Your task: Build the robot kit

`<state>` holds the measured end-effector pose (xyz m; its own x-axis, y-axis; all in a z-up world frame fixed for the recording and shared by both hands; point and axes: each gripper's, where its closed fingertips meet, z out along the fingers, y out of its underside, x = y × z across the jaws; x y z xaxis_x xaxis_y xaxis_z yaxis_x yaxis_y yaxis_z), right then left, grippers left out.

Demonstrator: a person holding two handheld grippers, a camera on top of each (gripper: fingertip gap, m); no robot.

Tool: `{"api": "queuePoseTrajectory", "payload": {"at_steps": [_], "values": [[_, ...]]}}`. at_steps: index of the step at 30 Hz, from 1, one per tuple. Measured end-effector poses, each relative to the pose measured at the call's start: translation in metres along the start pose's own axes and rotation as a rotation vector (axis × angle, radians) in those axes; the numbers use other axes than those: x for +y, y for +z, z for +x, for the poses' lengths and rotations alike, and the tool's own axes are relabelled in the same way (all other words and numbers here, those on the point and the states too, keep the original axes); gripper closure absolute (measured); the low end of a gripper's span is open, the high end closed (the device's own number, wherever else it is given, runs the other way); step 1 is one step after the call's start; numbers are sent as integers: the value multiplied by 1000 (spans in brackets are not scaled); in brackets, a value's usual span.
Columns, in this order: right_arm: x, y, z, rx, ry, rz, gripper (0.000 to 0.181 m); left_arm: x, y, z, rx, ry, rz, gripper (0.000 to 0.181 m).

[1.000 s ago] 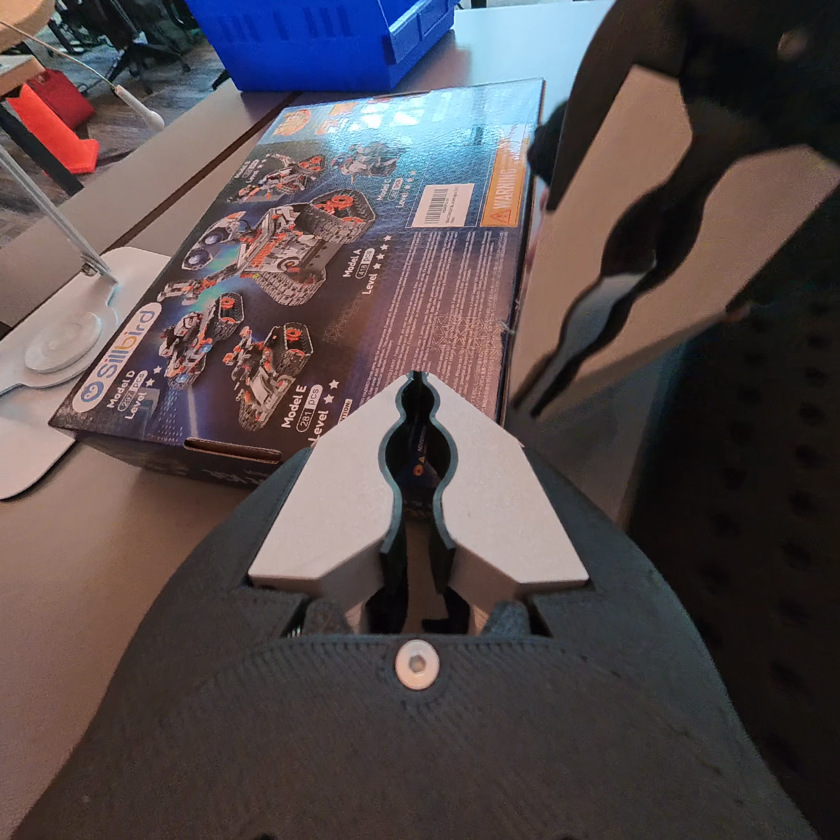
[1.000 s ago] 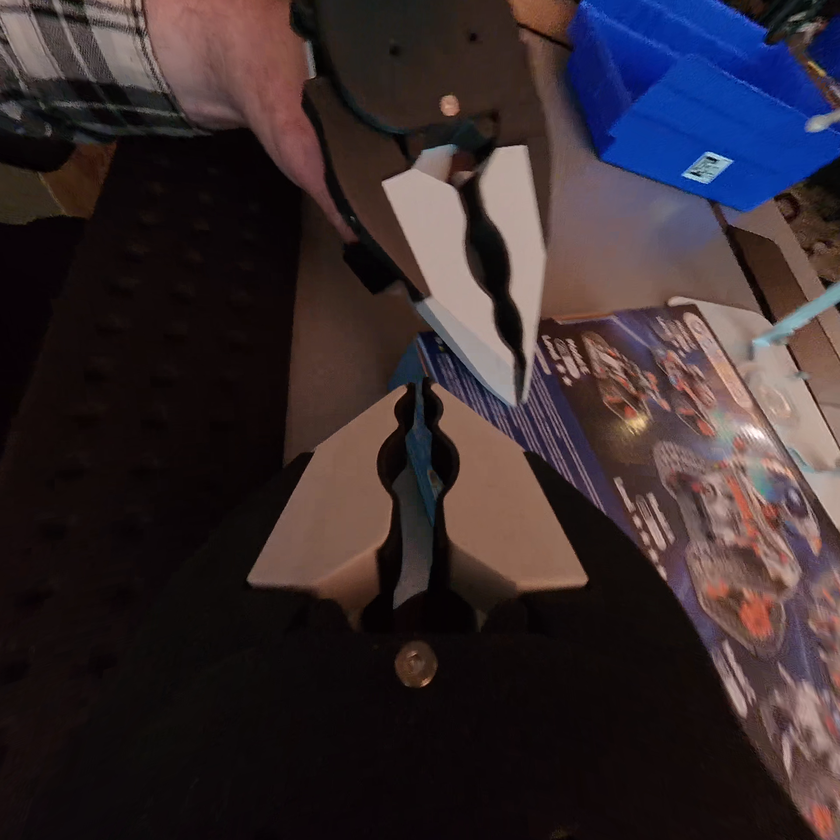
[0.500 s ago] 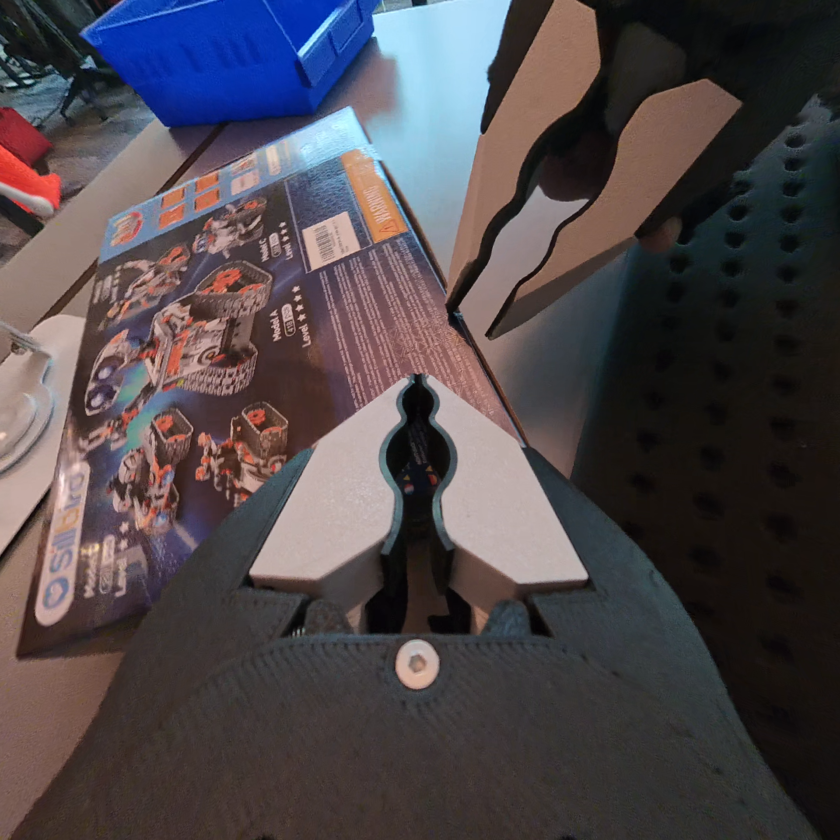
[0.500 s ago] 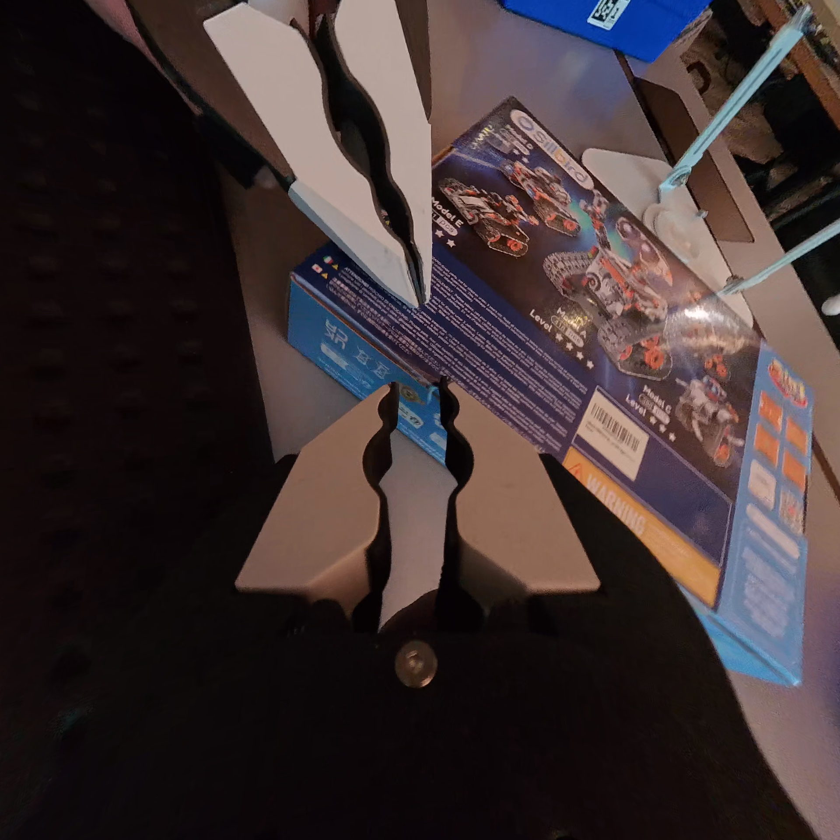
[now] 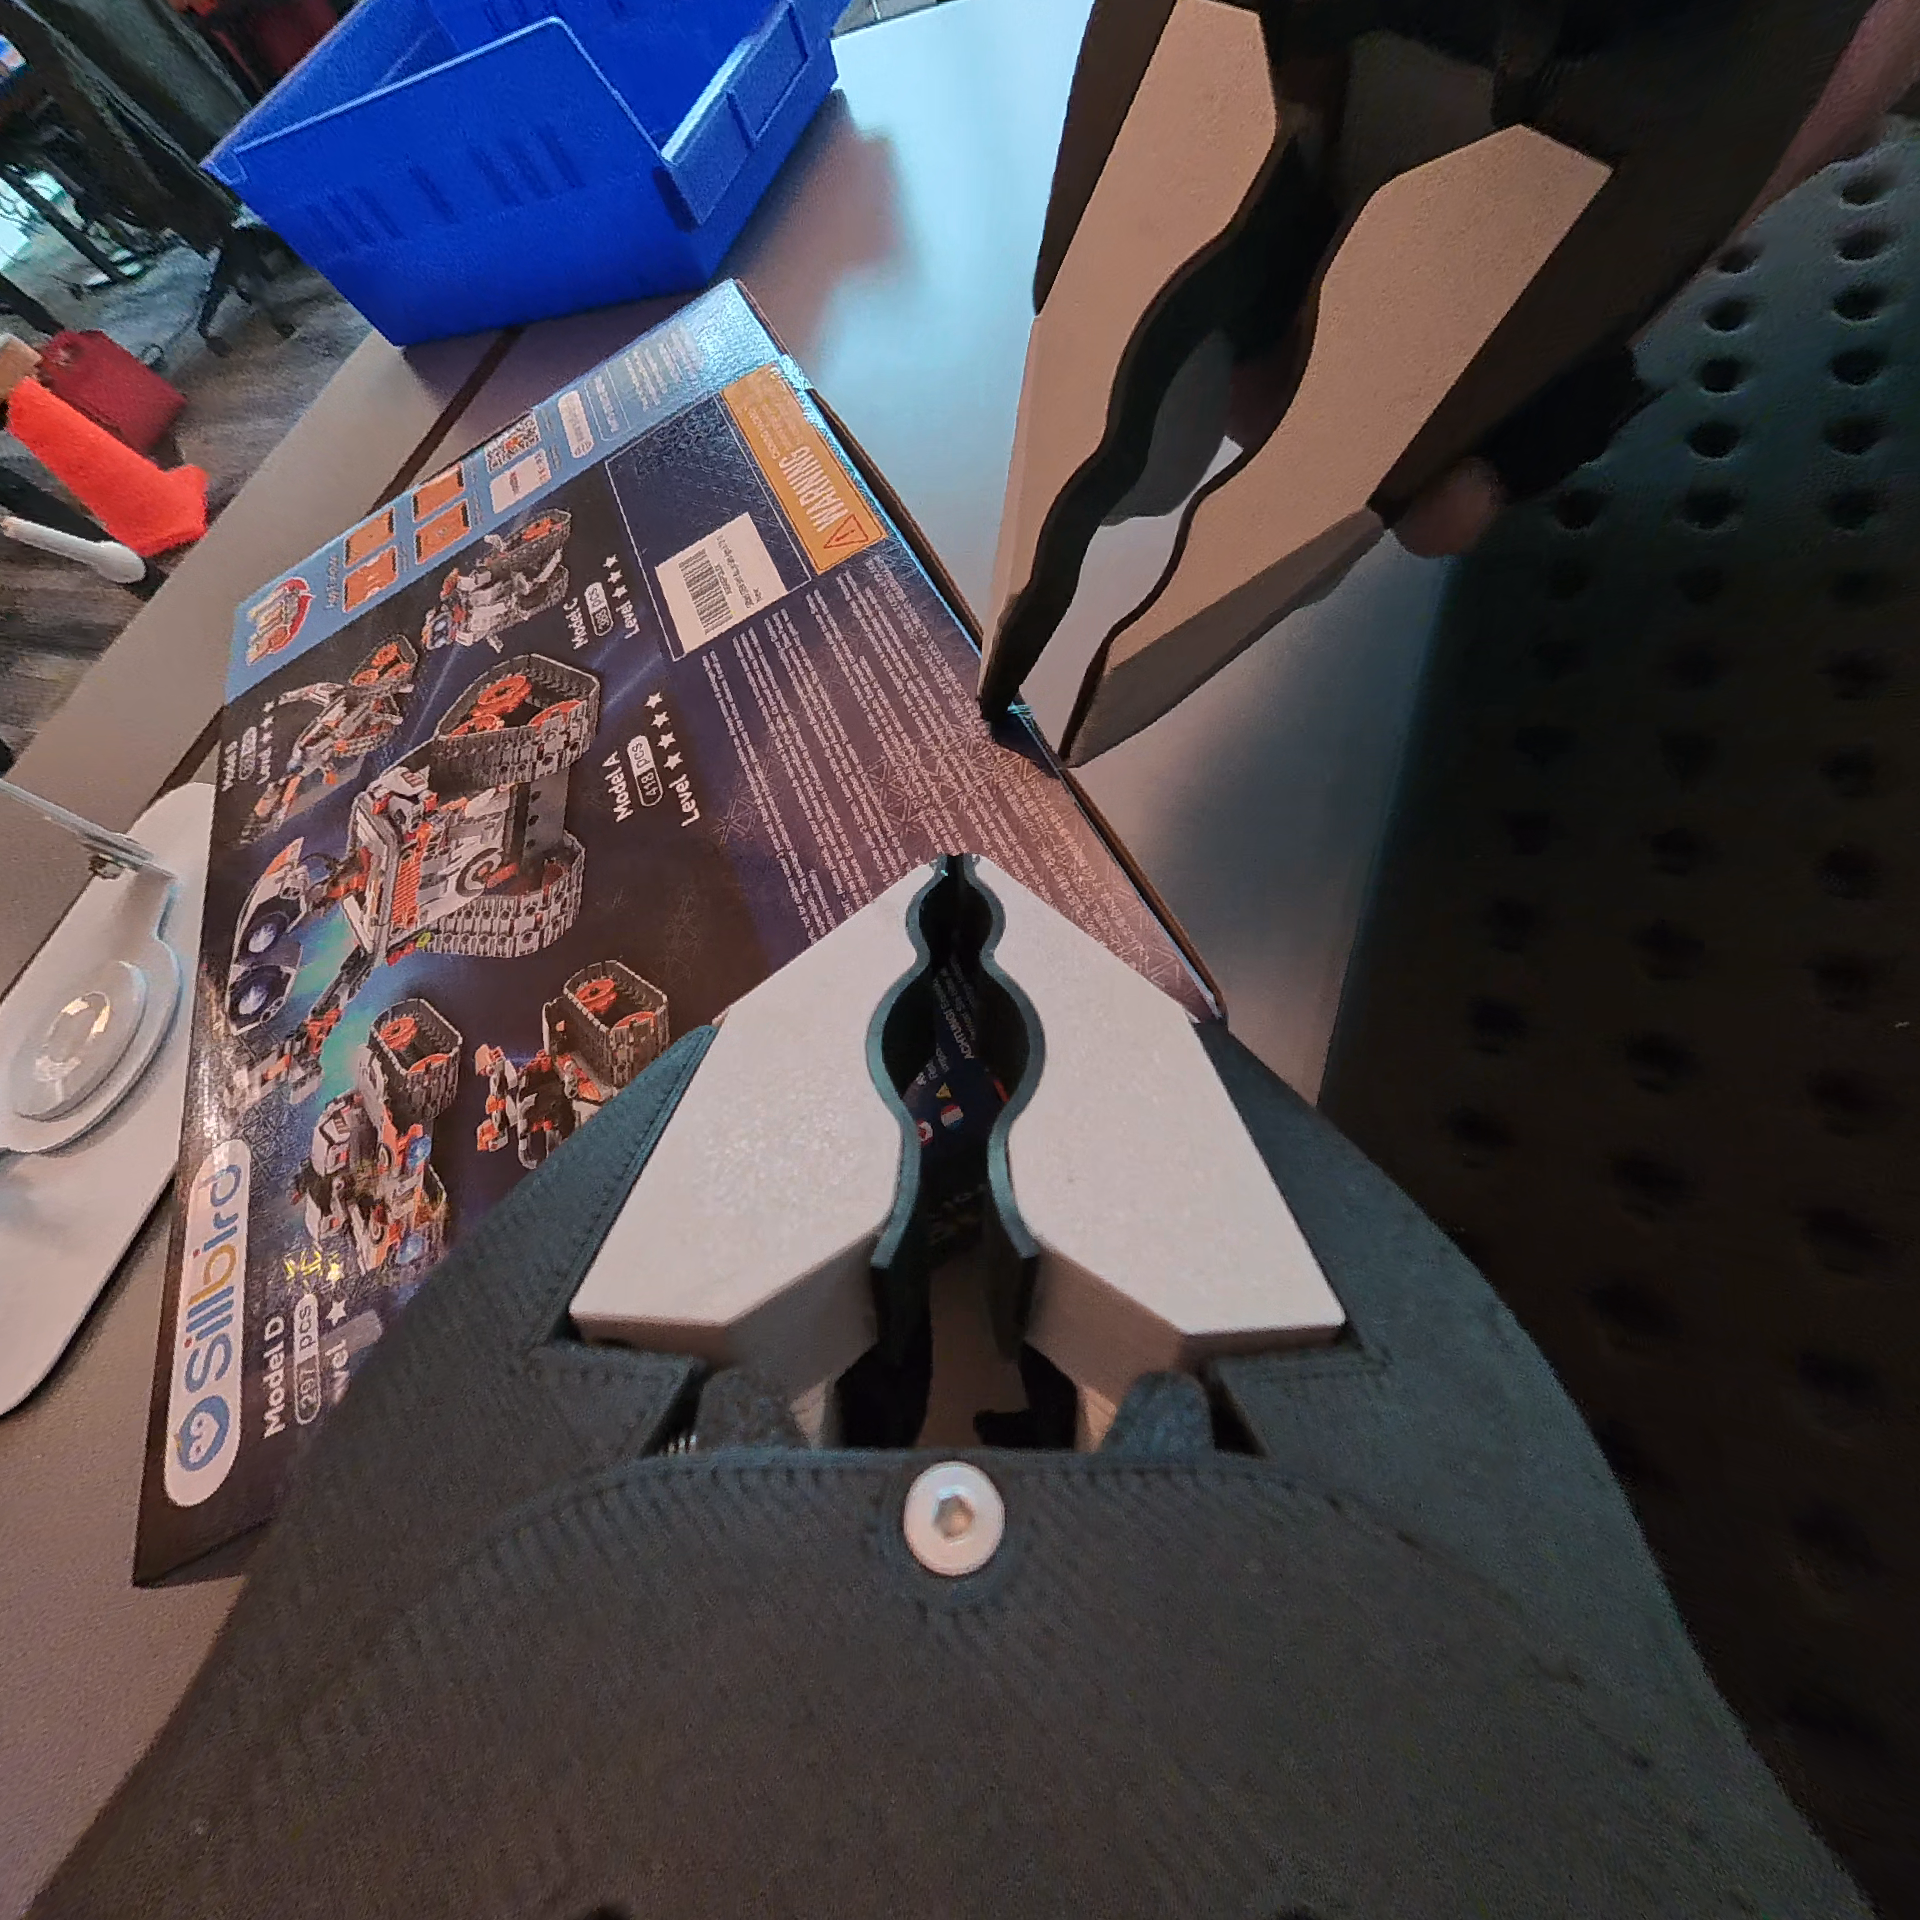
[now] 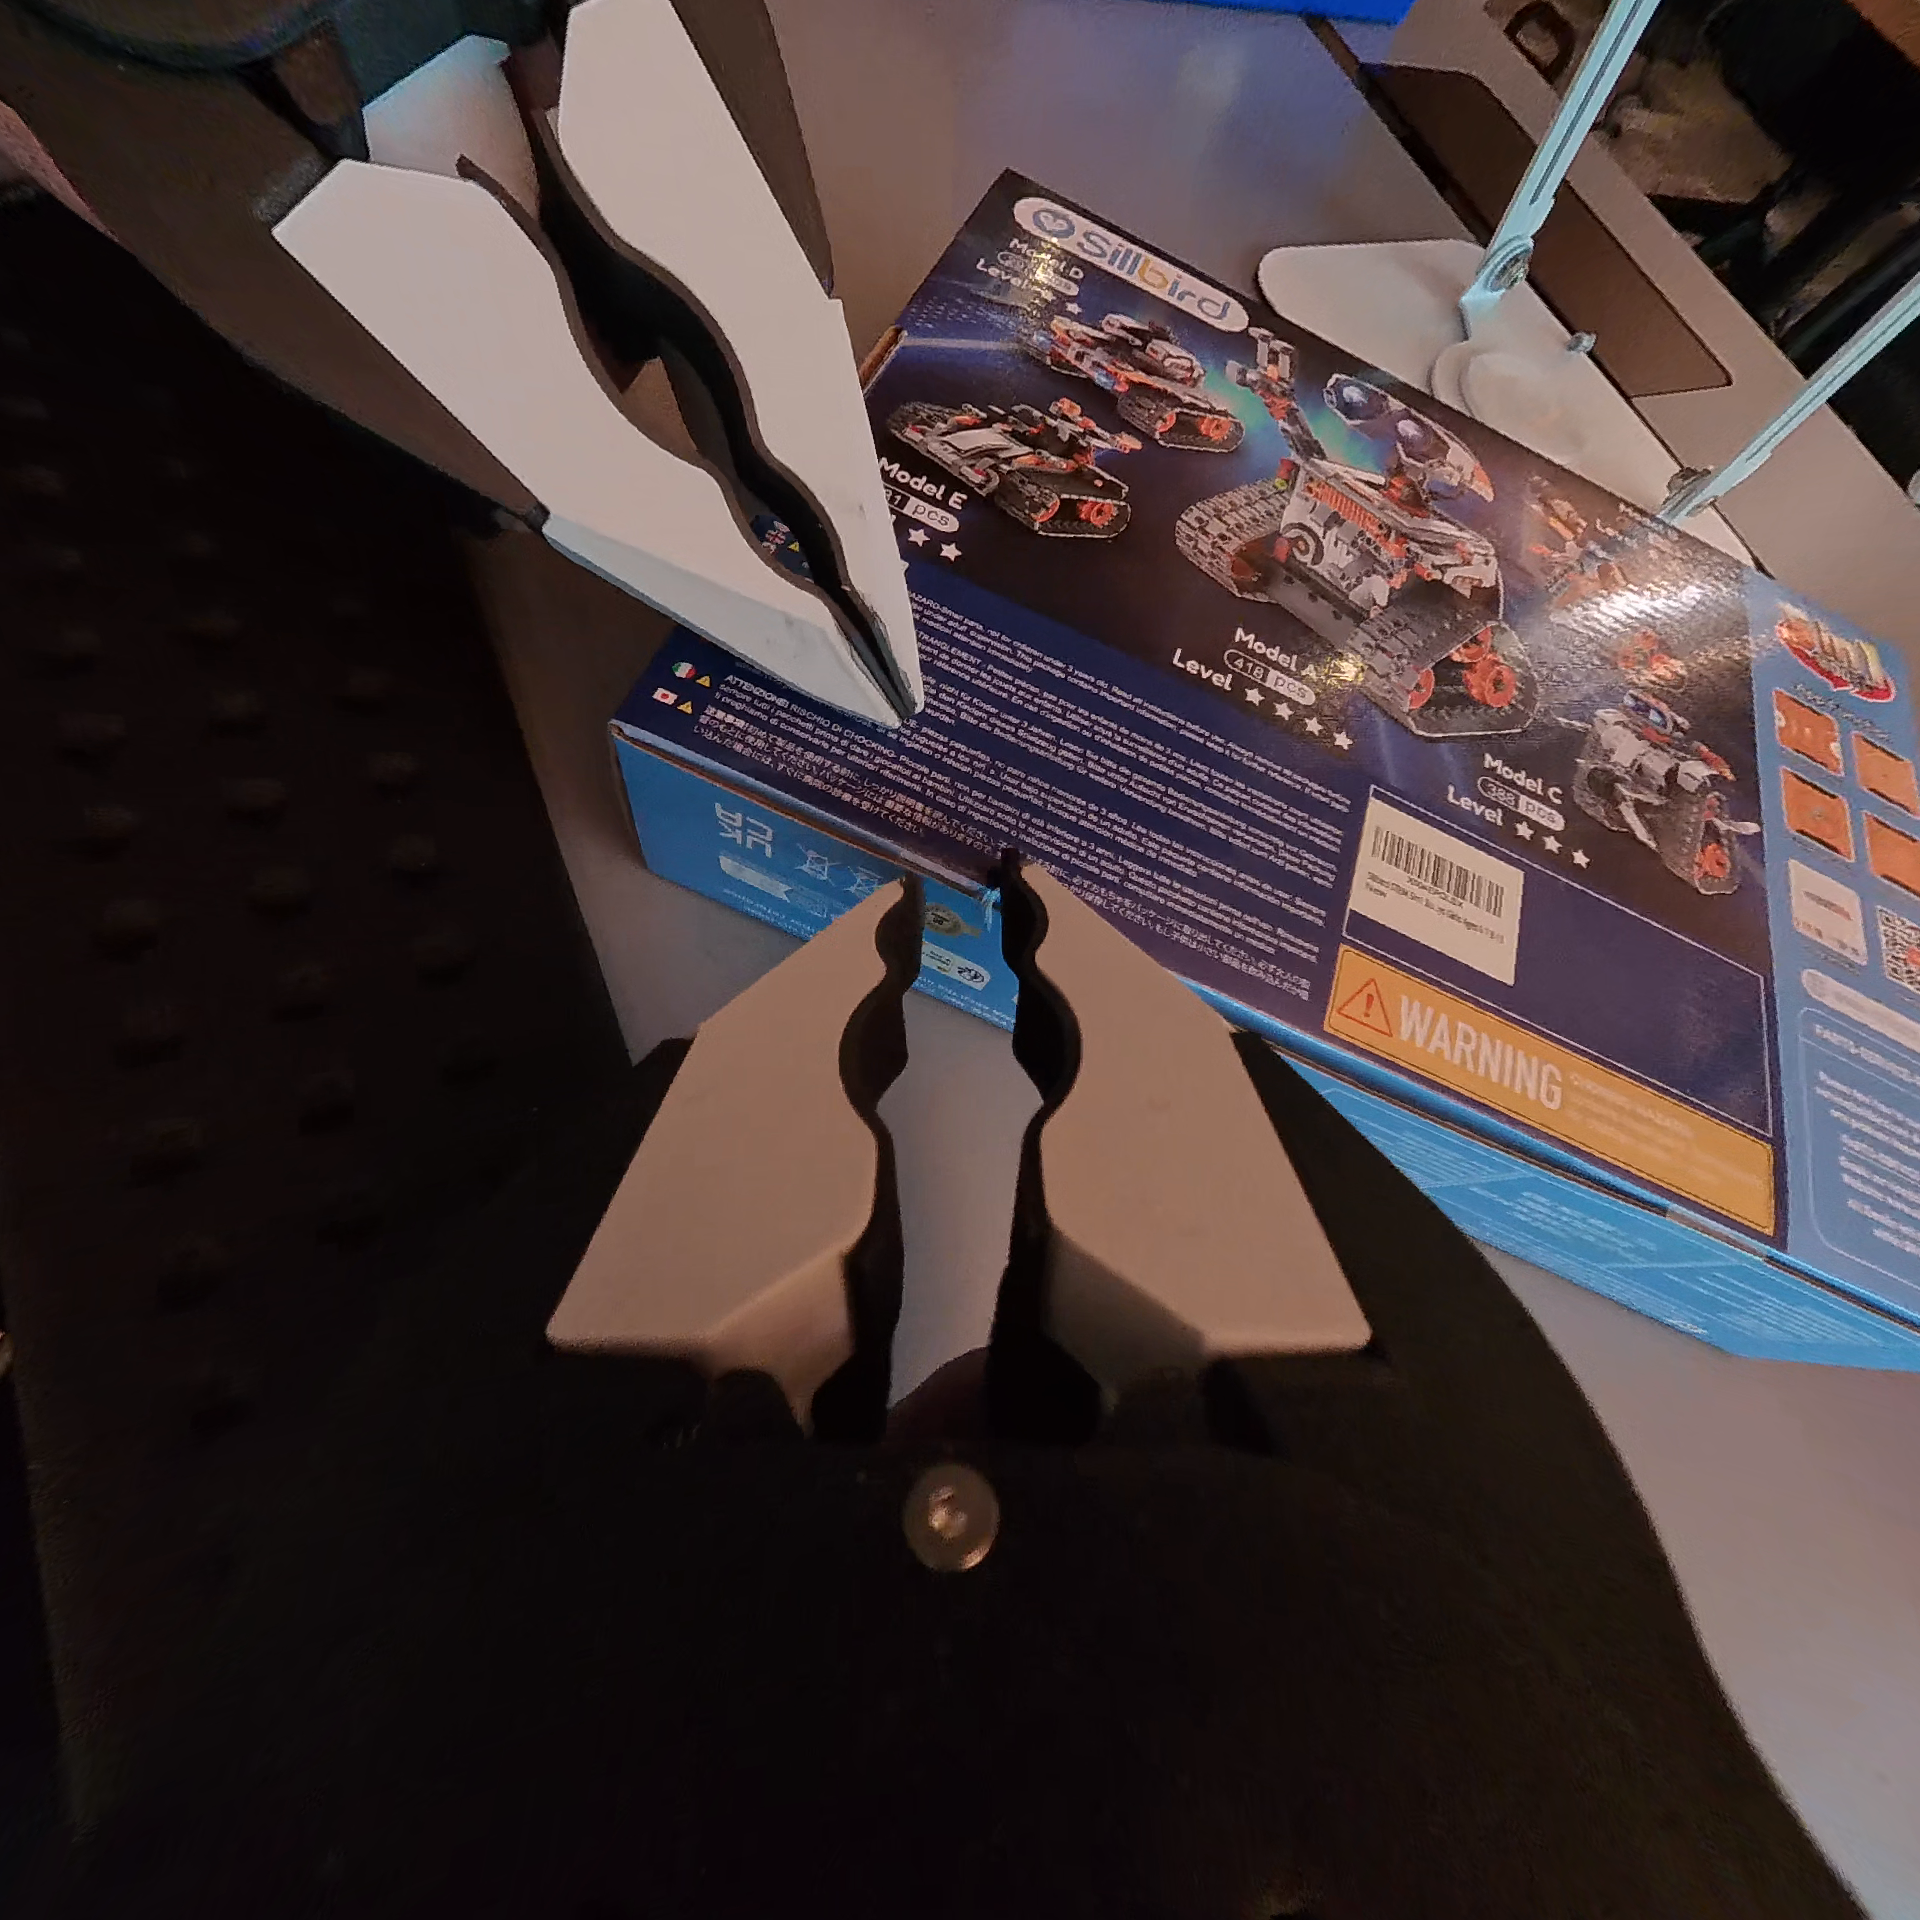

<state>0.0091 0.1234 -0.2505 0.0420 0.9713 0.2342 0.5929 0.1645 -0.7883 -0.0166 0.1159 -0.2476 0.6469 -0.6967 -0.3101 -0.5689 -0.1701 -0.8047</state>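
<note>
A flat dark-blue toy box (image 5: 468, 831) printed with tracked robots lies on the grey table (image 5: 914, 208); it also shows in the right wrist view (image 6: 1351, 582). My left gripper (image 5: 961, 868) is shut and empty. Its tip rests on the box's top face near the long edge, as the right wrist view (image 6: 899, 707) shows. My right gripper (image 6: 961, 878) is slightly open at that same long edge. In the left wrist view (image 5: 1029, 727) one finger touches the edge and the other hangs just outside it.
A blue plastic bin (image 5: 520, 177) stands beyond the box. A white stand base (image 5: 94, 1039) with a metal rod lies along the box's far side, also in the right wrist view (image 6: 1455, 343). A dark perforated surface (image 5: 1662, 935) runs beside the table. Left and right tips are no more than a few centimetres apart.
Both grippers have moved in over the box's long edge. The right gripper has opened a little and come down to the edge. The left stays shut, its tip now on the box top.
</note>
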Motion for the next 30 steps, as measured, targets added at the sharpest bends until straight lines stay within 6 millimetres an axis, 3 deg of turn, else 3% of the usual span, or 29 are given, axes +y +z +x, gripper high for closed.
{"api": "queuePoseTrajectory", "payload": {"at_steps": [12, 14, 19, 22, 25, 30], "values": [[-2, 0, -5, 13, -34, 54, 181, 1, 0, 0, -26, 13, 7, 181], [-3, 1, -10, 9, -29, 77, 181, 1, 0, -2, -33, 14, 11, 181], [-4, 0, 1, 50, 54, 105, 178, 1, 0, -2, -18, -1, 17, 181], [-5, -5, 11, 65, 121, 120, 168, 1, 0, -2, -12, 1, 18, 181], [-2, 2, 8, 53, 119, 89, 160, 1, 0, -2, -13, 1, 18, 181], [-4, 3, 2, 16, 112, 55, 169, 1, 0, -2, -16, 3, 17, 181]]}}
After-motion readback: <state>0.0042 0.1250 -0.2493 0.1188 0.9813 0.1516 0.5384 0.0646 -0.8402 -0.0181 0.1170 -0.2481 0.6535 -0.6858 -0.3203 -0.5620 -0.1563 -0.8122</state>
